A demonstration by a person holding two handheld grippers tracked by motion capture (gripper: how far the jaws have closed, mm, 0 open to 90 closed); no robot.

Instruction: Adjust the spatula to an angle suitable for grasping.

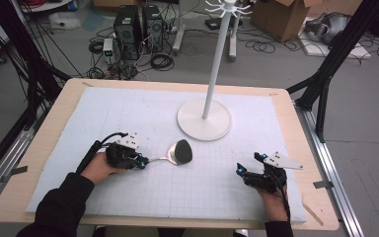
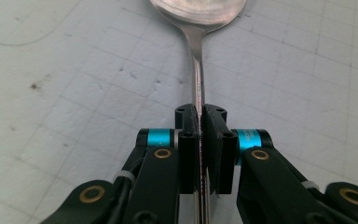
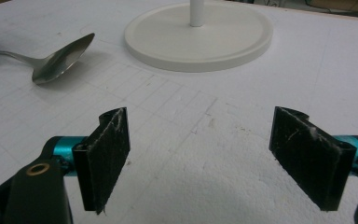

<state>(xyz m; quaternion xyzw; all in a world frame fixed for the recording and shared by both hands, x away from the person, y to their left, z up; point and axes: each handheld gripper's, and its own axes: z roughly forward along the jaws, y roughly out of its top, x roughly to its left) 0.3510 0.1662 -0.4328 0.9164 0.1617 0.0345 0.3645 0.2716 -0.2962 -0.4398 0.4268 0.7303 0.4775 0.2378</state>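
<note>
Pinching the spoon (image 2: pixel 197 70) handle, left gripper (image 2: pixel 200 128) sits mid-mat; right gripper (image 3: pixel 200 154) spread near front edge.

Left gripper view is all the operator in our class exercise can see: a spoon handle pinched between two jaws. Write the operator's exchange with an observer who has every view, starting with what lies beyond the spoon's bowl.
Observer: Past the spoon stands a white stand's round base, apart from the bowl.
Operator: Does anything rise from it?
Observer: A white pole, topped with radiating pegs.
Operator: And the other tool?
Observer: The right tool is open and empty, over bare white mat.
</note>
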